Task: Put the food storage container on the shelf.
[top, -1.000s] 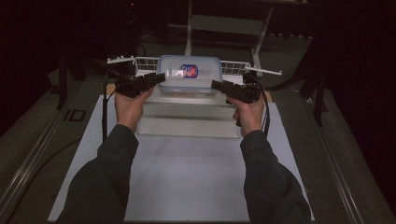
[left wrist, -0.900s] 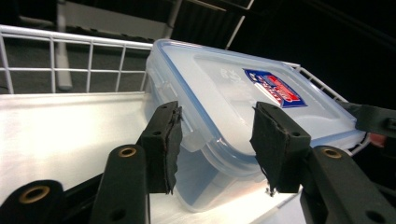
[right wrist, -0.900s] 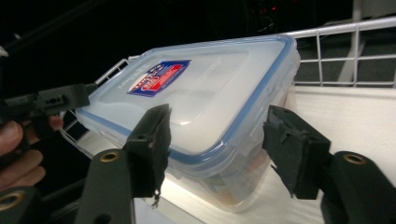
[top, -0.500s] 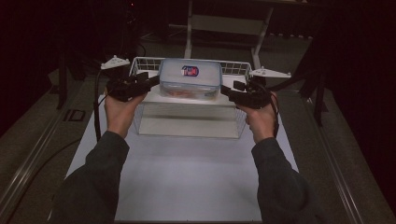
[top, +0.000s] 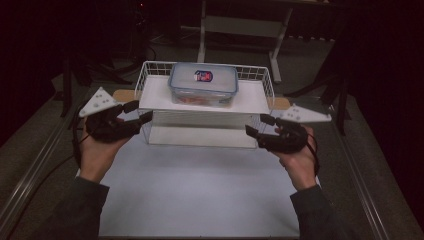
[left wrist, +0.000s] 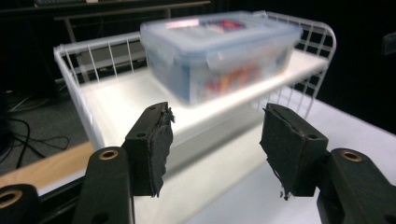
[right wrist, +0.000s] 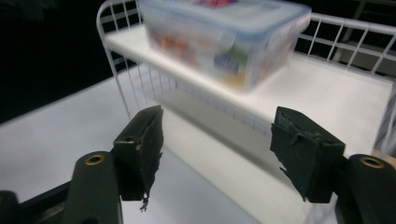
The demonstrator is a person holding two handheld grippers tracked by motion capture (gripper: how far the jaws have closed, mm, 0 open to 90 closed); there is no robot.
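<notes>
Both arms have drawn back and apart since a second ago: then the two tools were up against the ends of the box, and half a second ago they were already a little clear of it. Now they sit low at the front corners of the rack (top: pixel 205 107), well off the box.

Largest first: the white tabletop (top: pixel 200 190) carries a white wire rack with a flat shelf, and the shelf stands raised above the sheet. On that shelf, toward the back and near the middle, rests the box (top: pixel 203 82), a clear lidded tub with a blue-edged lid, a round label on top and coloured contents showing through its wall. It sits level and untouched, with bare shelf on either side.

The left hand-held gripper (top: pixel 136 111) hangs just off the rack's front left corner, jaws spread and nothing between them; its own view shows both pads (left wrist: pixel 156 144) wide apart with the box beyond them. The right hand-held gripper (top: pixel 260 126) is just off the front right corner, likewise released and empty, its pads (right wrist: pixel 299 149) framing the shelf edge.

My reading: the box has been set down on the shelf and let go, so the placing looks done and the hands are pulling clear.
</notes>
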